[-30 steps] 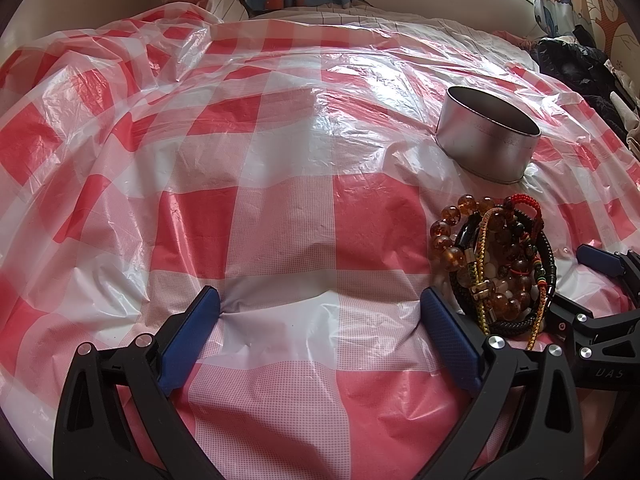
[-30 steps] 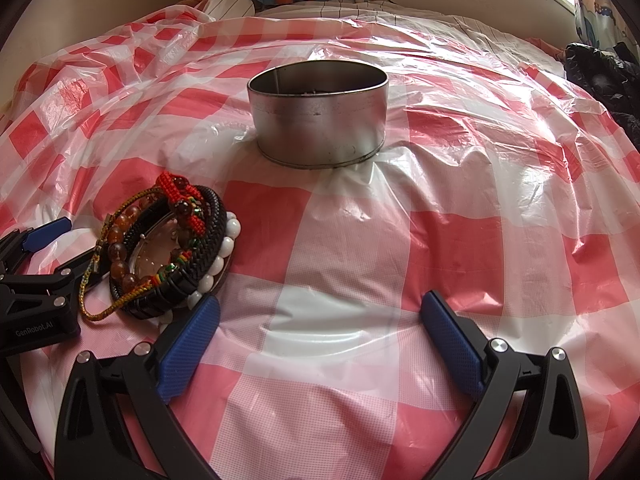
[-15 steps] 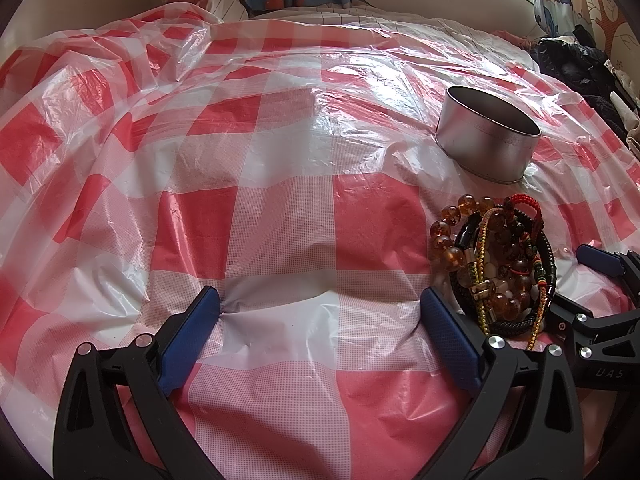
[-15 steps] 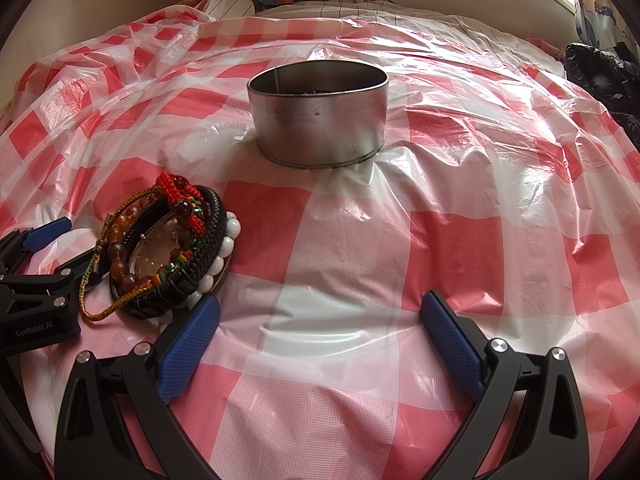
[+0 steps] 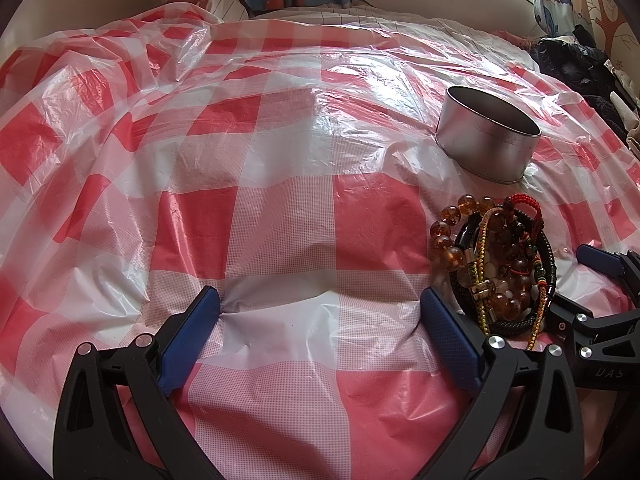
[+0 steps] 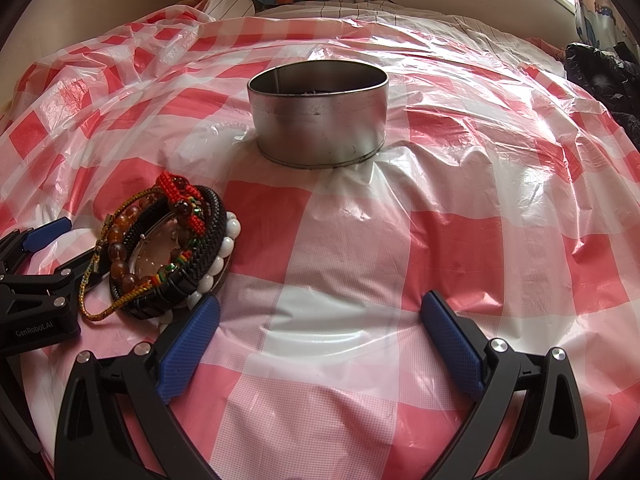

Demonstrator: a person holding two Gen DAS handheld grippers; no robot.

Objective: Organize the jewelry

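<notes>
Between both open grippers, bracelet pile

The left camera sits low on the left gripper, close above the red and white checked sheet, and looks forward across it, with the round tin far off to its right. The right camera sits just as low on the right gripper and faces the tin straight ahead. Both cameras see the tin, the pile of bracelets lying between them, and a bit of the other gripper at the edge.
</notes>
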